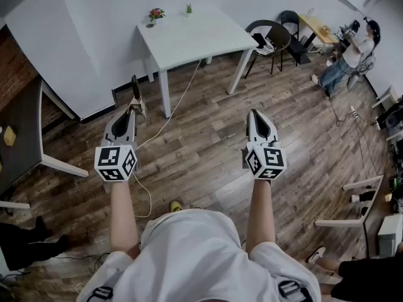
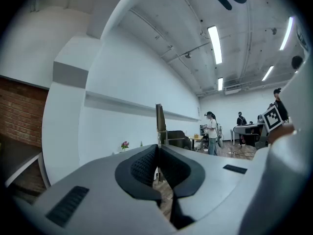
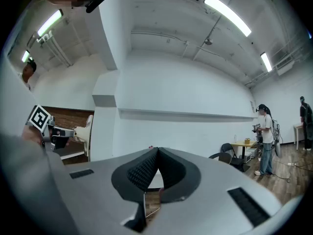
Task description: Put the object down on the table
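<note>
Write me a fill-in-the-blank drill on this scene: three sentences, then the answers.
1. The left hand-held gripper is shut on a thin dark object; the right hand-held gripper is shut on ____.
2. On the white table stand a small flower vase and a small green ____.
3. In the head view, the black chairs stand to the table's ____.
Missing words: nothing; plant; right.
</note>
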Motion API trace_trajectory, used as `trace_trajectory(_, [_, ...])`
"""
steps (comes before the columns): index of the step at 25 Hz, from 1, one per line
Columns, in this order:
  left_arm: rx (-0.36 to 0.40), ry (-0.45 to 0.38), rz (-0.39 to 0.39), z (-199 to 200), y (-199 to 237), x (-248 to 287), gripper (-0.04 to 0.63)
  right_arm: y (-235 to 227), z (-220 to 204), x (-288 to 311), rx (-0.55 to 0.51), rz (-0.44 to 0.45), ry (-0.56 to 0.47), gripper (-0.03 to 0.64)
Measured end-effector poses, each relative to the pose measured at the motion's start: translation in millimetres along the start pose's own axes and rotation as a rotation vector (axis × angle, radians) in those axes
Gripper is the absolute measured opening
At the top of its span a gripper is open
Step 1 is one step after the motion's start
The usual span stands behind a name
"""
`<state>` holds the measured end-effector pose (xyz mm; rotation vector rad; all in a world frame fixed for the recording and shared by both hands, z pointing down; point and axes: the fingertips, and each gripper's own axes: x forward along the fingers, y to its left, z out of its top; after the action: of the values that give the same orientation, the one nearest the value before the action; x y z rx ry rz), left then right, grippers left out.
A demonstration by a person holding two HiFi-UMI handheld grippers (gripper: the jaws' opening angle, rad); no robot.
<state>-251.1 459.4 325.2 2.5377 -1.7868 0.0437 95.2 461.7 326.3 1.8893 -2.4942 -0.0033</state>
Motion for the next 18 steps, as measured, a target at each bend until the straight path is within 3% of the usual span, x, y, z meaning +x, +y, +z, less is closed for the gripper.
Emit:
trace_trajectory(8, [-0.01,0.01,0.019,-4,-13,-6,0.02,-12,4,-9,0.016,0.006,-0.013,0.006])
trace_trajectory(18, [-0.016,0.006,0.007,-8,2,-10,0.02,13,4,-6,0.004,0.035,-0.023,0.008])
